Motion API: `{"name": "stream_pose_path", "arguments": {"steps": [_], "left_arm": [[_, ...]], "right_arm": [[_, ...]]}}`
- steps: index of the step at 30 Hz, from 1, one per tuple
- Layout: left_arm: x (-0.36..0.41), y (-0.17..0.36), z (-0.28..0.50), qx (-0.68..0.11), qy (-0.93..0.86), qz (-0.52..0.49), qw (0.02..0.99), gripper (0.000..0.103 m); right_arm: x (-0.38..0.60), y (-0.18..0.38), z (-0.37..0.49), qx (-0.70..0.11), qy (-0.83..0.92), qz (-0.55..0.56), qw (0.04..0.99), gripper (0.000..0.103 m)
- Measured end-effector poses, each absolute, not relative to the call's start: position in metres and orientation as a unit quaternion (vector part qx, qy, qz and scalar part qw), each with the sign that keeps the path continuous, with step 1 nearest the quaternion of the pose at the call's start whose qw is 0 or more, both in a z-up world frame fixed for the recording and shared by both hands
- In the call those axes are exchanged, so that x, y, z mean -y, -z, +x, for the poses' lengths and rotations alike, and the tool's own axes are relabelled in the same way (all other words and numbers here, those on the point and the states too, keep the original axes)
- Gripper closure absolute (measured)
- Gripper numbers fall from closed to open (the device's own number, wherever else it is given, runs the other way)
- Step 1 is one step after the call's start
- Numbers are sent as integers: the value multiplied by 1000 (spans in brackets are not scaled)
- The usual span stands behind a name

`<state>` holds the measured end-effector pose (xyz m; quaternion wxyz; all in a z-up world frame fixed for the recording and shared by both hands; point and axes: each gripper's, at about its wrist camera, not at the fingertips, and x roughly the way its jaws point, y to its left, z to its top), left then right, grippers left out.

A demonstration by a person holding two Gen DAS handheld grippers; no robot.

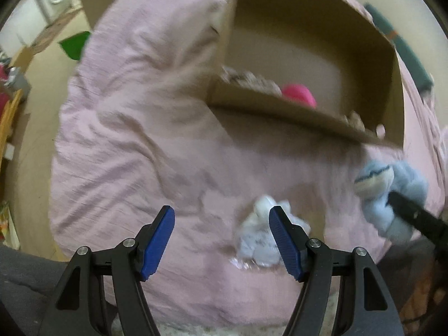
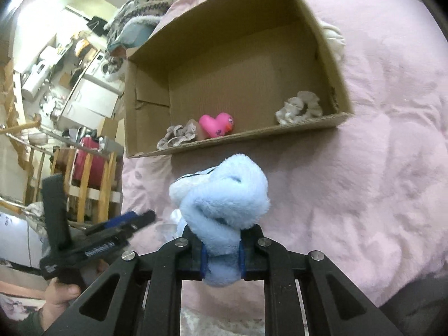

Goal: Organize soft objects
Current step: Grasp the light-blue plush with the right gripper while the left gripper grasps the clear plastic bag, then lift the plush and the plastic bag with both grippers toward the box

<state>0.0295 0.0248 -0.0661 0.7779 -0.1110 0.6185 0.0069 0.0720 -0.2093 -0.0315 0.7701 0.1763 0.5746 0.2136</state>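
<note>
Here, the right gripper [image 2: 222, 260] is clamped on a fluffy light-blue plush toy [image 2: 224, 196], held above a pink bedspread [image 2: 378, 168] just before an open cardboard box [image 2: 232, 137] containing a pink rubber duck [image 2: 217, 124] and scrunchies. The left gripper [image 1: 222, 240] is spread wide, empty, over a small white-blue soft item [image 1: 259, 238] on the bedspread.

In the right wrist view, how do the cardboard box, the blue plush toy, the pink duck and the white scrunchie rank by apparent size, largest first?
1. cardboard box
2. blue plush toy, though it is nearest the camera, which enlarges it
3 and 4. white scrunchie and pink duck: they look similar, so I do not rank them.
</note>
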Motion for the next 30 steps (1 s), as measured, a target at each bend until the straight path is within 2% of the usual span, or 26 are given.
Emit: {"name": "stream_pose_path", "arguments": {"steps": [12,13,15,19,20,24,30], "left_arm": [[19,99,23,-674,65,-60,734,36],[22,99,22,-673,66,-51,735,39],[25,99,20,-672,71,-42,736,61],[21,97,12,-675,62,-42,734,71],[18,96,10,-676,61,-51,733,79],[7,87,-1,-675,48,-71,733,80],[-7,57,-18,-631,24,-74,771,80]], "right_arm": [[206,49,80,-587,-191,175,767,85],[204,50,80,-589,-190,172,767,85],[202,51,80,-590,-190,169,767,85],[203,51,79,-589,-189,171,767,85],[203,52,80,-591,-189,171,765,85],[201,54,78,-595,-189,167,763,85],[203,49,75,-589,-196,171,765,85]]}}
